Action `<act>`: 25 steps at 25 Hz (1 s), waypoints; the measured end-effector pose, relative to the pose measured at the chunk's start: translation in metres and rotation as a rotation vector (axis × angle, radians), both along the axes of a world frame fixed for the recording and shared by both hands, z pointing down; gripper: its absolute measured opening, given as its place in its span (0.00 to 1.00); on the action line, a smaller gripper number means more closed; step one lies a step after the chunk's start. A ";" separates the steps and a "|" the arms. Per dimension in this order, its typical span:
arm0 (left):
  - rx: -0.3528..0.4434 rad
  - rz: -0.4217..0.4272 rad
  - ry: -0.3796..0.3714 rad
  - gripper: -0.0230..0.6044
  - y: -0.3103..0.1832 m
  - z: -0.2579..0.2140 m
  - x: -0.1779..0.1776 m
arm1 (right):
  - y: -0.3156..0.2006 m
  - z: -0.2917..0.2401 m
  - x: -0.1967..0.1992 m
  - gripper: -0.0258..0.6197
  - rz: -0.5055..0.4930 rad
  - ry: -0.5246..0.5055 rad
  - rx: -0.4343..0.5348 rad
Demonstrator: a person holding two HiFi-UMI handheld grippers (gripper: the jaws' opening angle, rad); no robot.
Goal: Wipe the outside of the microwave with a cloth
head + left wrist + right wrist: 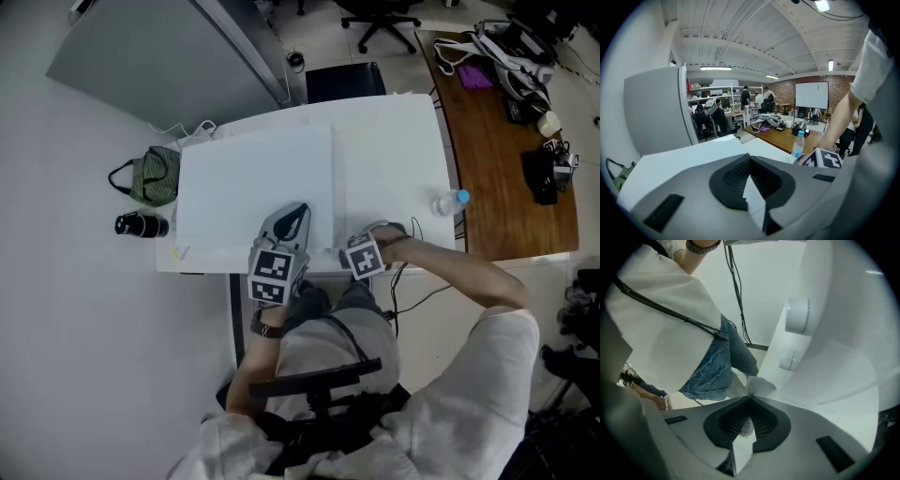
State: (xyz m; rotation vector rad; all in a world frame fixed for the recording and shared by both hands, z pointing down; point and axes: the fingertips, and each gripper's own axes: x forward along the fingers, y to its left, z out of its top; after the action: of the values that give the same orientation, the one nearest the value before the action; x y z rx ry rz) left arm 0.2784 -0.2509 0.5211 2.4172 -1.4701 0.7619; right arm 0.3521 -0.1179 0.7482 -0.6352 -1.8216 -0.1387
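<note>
The right tongs [750,397] pinch the cloth [761,385]; microwave [820,366] just beside.

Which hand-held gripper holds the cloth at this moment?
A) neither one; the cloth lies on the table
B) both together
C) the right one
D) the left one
C: in the right gripper view, the right hand-held gripper has its jaws closed on the cloth, while the left hand-held gripper is shut with nothing between its jaws.
</note>
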 end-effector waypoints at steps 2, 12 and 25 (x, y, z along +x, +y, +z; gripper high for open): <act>-0.001 0.001 -0.002 0.08 -0.001 0.000 0.002 | -0.031 0.007 0.002 0.05 0.091 0.015 0.027; 0.006 0.005 -0.013 0.07 0.005 -0.006 0.006 | -0.287 -0.014 0.000 0.05 0.596 -0.024 0.421; 0.007 0.024 -0.001 0.08 0.002 0.002 -0.001 | -0.051 0.038 -0.018 0.05 0.180 -0.017 0.398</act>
State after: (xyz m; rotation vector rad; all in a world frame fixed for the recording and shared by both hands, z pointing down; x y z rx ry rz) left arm 0.2769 -0.2486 0.5229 2.4438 -1.4495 0.7647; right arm 0.3345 -0.1693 0.7861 -0.1900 -1.7903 -0.3749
